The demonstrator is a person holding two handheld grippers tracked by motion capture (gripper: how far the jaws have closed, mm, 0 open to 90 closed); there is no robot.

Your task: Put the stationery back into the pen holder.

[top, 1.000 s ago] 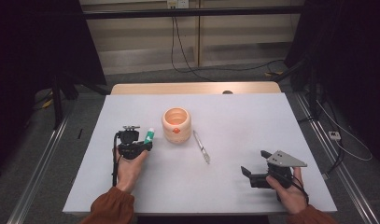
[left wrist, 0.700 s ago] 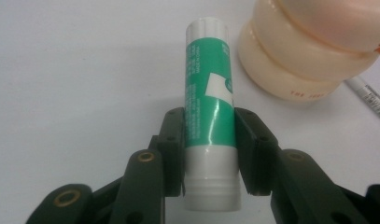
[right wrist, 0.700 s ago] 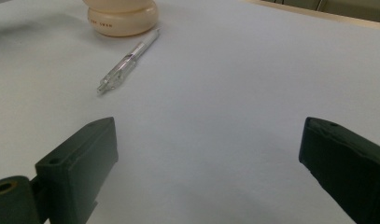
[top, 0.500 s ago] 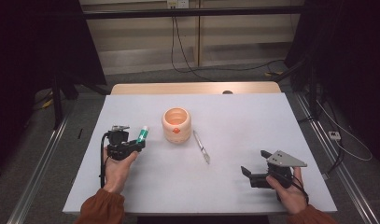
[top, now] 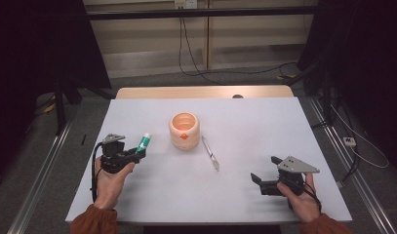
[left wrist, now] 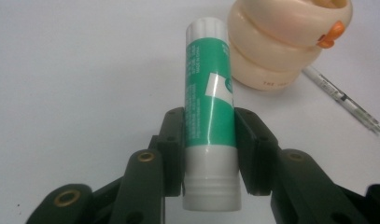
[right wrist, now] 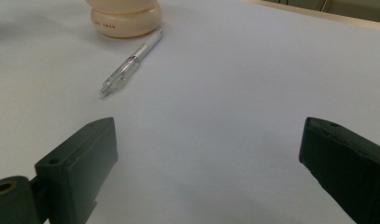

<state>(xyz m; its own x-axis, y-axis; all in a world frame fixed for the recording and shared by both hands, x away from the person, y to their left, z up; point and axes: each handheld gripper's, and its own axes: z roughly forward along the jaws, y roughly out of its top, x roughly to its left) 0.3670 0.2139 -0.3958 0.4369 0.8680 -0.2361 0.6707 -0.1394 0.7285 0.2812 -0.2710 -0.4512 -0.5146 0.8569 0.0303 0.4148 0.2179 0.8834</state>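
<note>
- The white table [top: 293, 146] stretched wide in the high view, with a bare wooden strip along its far edge and dark floor with metal rails down both long sides.
- Most of the tabletop lay bare: the whole far half behind the cup, the right half between the pen and the right edge, and the near strip between the two hands.
- The left gripper [top: 137, 155] was held above the table's left part, well in from the left edge, its jaws pointing up and to the right toward the peach cup [top: 184, 130].
- Its jaws were clenched on a green glue stick [top: 144, 142], gripping the lower body from both sides; in the left gripper view the glue stick [left wrist: 210, 112] stood out ahead of the pads, white cap end forward, its white base back between the jaw arms.
- The glue stick's tip was near the cup but apart from it, with bare table between them.
- A clear pen [top: 210, 153] lay on the table just right of the cup, slanting toward the near edge.
- The right gripper [top: 258, 180] rested near the table's near right corner, jaws spread wide and holding nothing; in the right gripper view bare table lay between them, the pen [right wrist: 130, 62] and cup base well ahead.
</note>
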